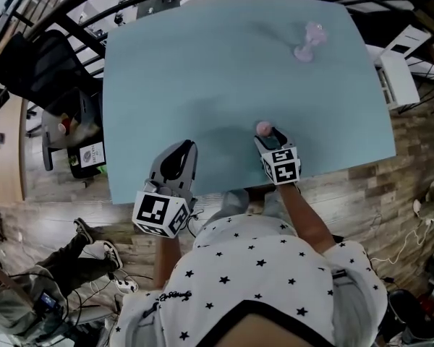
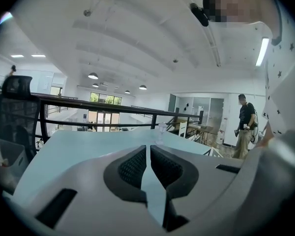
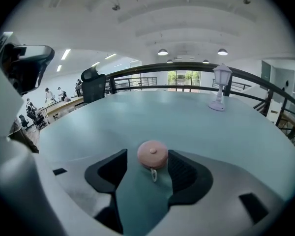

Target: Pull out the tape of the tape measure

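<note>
Left gripper [image 1: 179, 149]: jaws together, empty. Right gripper [image 1: 272, 134]: jaws wide, pink tape measure [image 3: 153, 155] between tips, on counter [image 1: 202, 71].

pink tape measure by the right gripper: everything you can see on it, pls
The tape measure is a small round pink case, matte like plastic, with a small button at the centre of its face. It appears to lie flat on the teal table, button face up. A pale pull loop sticks out of its near edge; no tape is drawn out. It sits between the tips of the right gripper, whose jaws stand apart. Whether either pad touches it cannot be told.
</note>
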Available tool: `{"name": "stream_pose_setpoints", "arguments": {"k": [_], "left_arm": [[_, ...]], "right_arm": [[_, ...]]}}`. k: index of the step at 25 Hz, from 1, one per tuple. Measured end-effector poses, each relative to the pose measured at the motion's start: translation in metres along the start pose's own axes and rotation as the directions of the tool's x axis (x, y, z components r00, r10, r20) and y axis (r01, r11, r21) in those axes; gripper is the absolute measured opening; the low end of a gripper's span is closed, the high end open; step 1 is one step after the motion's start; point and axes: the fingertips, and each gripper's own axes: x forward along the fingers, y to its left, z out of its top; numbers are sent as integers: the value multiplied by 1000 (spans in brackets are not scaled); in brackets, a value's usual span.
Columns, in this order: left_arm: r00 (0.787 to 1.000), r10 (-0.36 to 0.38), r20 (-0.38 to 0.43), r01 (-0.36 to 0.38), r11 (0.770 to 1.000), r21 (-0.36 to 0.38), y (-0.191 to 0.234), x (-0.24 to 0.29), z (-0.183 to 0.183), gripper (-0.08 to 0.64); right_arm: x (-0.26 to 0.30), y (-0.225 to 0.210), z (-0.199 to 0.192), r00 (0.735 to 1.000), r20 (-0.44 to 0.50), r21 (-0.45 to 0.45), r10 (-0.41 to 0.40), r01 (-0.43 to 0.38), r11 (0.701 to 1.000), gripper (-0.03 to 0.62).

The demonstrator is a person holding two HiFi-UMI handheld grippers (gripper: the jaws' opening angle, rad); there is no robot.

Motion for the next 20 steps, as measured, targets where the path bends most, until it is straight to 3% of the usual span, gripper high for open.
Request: {"name": "stream_pose_setpoints", "arguments": {"k": [6, 9, 20], "left_arm": [[1000, 12, 3, -12, 1000, -7, 12, -15, -3, 32], [1000, 9, 6, -9, 1000, -8, 13, -16, -4, 32], [1000, -11, 17, 11, 1000, -14, 1, -8, 0, 32]], "right_arm": [[6, -4, -1, 999, -11, 16, -40, 40, 999, 242], [7, -7, -2, 998, -17, 13, -63, 63, 998, 199], [-14, -4, 15, 999, 46, -43, 0, 2, 999, 193]]}}
